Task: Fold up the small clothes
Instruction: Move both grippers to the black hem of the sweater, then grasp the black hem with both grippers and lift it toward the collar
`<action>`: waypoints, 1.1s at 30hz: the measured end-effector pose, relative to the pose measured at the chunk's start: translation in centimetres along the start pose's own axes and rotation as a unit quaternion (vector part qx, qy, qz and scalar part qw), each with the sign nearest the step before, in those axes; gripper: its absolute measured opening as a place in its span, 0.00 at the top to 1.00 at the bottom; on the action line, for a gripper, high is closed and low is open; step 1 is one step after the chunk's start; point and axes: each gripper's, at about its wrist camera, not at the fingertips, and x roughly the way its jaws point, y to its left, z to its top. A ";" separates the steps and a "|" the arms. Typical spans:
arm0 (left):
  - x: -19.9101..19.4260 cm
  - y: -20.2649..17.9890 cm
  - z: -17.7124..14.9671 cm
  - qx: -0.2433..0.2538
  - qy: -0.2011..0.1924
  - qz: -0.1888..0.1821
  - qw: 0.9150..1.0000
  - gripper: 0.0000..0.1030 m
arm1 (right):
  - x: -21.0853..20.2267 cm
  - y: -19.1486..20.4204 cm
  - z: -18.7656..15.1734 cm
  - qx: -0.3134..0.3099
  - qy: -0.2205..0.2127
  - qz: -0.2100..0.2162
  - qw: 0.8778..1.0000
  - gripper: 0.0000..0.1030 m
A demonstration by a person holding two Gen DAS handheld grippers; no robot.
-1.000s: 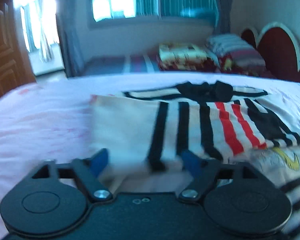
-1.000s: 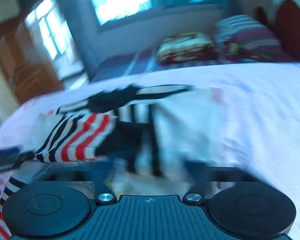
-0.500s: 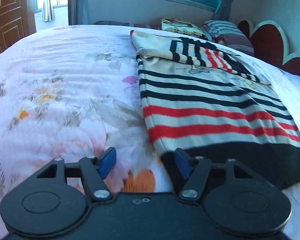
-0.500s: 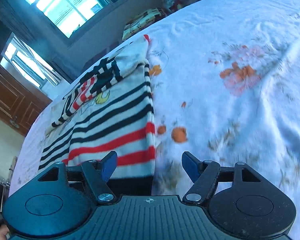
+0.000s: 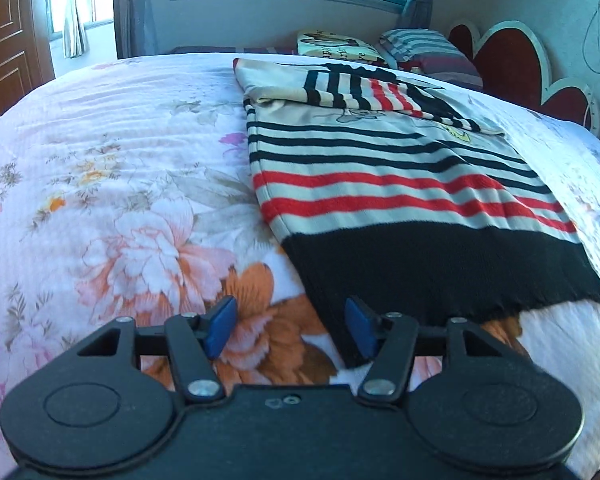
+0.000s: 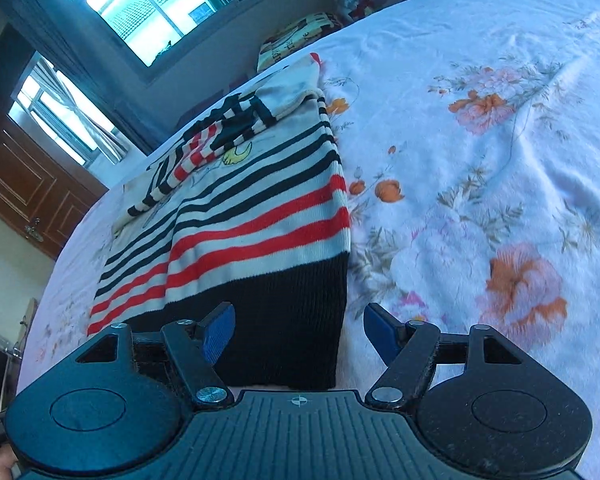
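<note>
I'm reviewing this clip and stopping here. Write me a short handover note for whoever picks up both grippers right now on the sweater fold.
Left gripper: open, holding nothing, at the near left corner of the sweater's black hem; jaws just narrowed.
Right gripper: open, empty, over the hem's near right corner; jaws just narrowed.
Sweater: lies flat on the floral bedsheet, sleeves folded across the chest at the far end.
Done: sleeves folded in.
Left: probably grip both hem corners and fold the bottom up towards the collar.
</note>
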 end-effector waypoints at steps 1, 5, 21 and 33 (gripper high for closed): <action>-0.1 0.0 -0.2 -0.001 0.000 -0.005 1.000 0.45 | -0.1 -0.1 -0.2 0.002 -0.001 -0.002 1.000 0.31; 0.0 0.1 -0.3 -0.017 0.000 -0.028 0.999 0.52 | -0.1 -1.1 -0.3 0.021 0.002 0.001 1.000 0.31; 5.7 4.9 1.5 -0.245 0.036 -0.203 0.947 0.65 | 3.5 -3.5 2.4 0.078 0.019 0.046 0.996 0.45; 6.1 3.7 1.0 -0.232 0.049 -0.243 0.940 0.64 | 4.5 -2.1 1.3 0.057 0.047 0.078 0.994 0.46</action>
